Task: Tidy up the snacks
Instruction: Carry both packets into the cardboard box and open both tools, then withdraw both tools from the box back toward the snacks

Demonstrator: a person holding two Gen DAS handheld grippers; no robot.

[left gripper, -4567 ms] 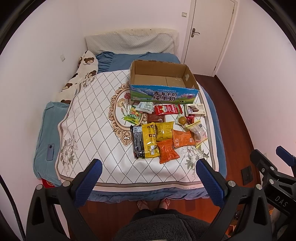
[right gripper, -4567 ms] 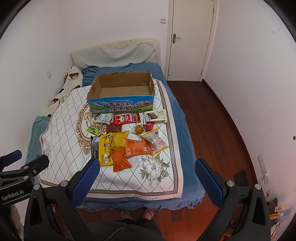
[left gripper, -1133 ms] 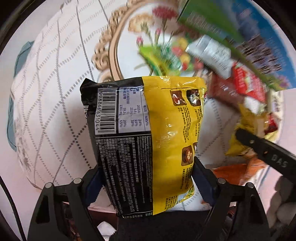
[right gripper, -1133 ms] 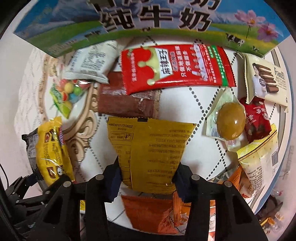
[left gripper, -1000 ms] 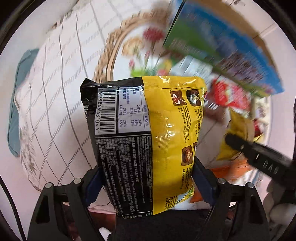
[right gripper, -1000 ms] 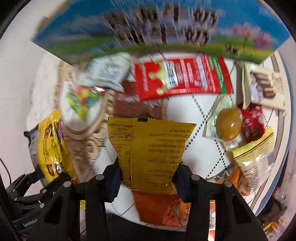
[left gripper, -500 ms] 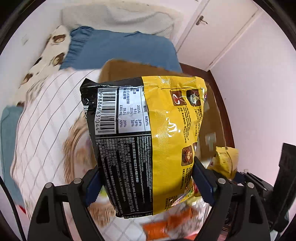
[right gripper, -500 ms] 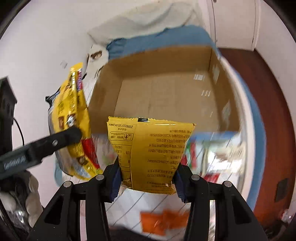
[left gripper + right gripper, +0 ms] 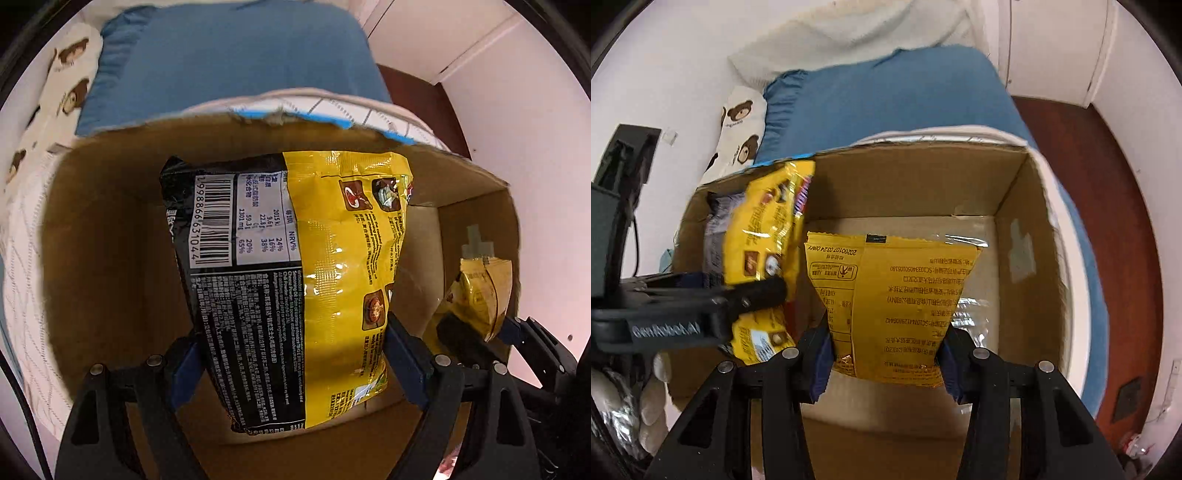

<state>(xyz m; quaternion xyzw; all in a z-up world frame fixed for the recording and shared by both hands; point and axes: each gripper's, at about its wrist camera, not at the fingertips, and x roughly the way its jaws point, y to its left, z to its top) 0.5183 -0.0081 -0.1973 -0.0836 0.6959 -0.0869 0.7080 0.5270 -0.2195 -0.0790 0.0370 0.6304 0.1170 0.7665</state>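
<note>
Bed (image 9: 886,96) behind, cardboard box (image 9: 110,258) below. Left gripper (image 9: 291,354) pinches black-yellow noodle pack (image 9: 295,277), right gripper (image 9: 886,362) pinches yellow snack bag (image 9: 897,302), both over box. Risk: 2 packs collide on release, 1 catches the rim.

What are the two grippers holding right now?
Left gripper: closed on the black and yellow noodle packet.
Right gripper: closed on the yellow snack bag.
</note>
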